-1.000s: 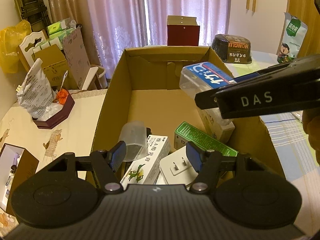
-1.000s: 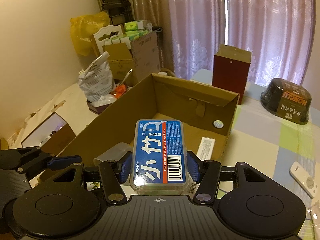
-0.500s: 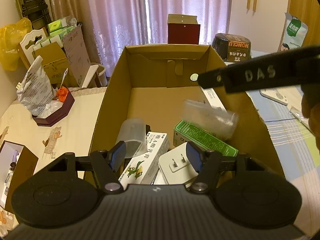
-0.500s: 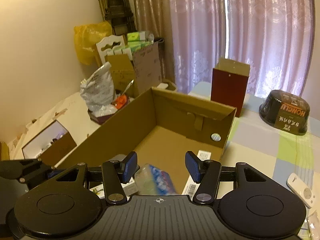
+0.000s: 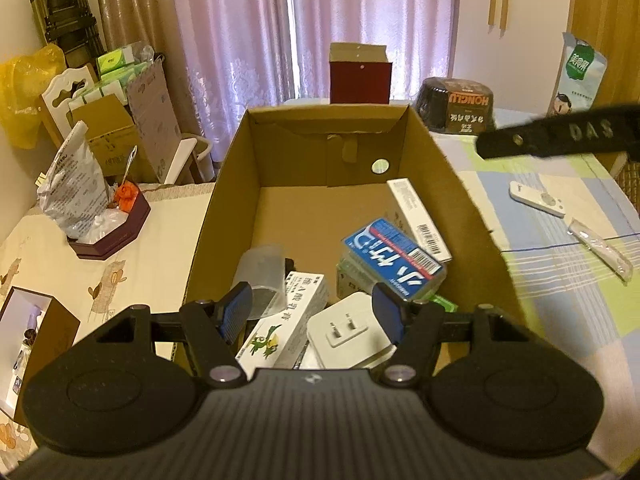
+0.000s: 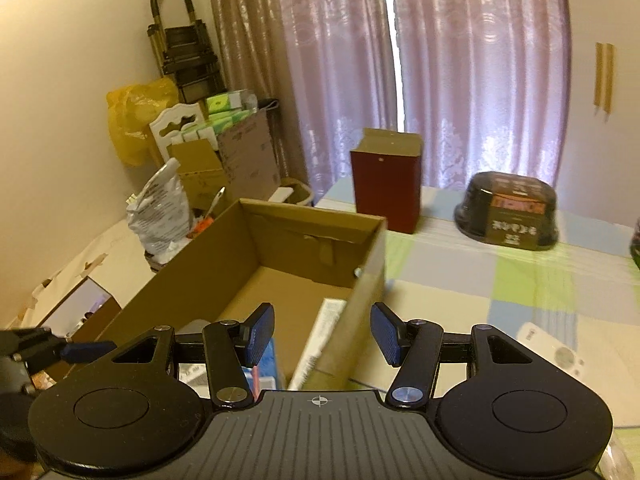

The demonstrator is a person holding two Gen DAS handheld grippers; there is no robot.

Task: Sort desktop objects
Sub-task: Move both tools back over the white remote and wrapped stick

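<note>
The open cardboard box fills the middle of the left wrist view. A blue floss-pick case lies tilted inside it on a green box, beside a white plug adapter, a parrot-printed carton, a clear cup and a long white box. My left gripper hovers open over the box's near end, holding nothing. My right gripper is open and empty above the box's right wall; in the left wrist view its finger shows as a black bar marked DAS, right of the box.
On the checked cloth right of the box lie a white remote and a plastic-wrapped item. A dark red box and a black bowl stand behind. A maroon tray sits left. The box's far half has bare floor.
My right gripper opened and let go of the blue floss-pick case, which fell into the box onto the green box. The gripper then drew back to the right. The left gripper stayed put.
</note>
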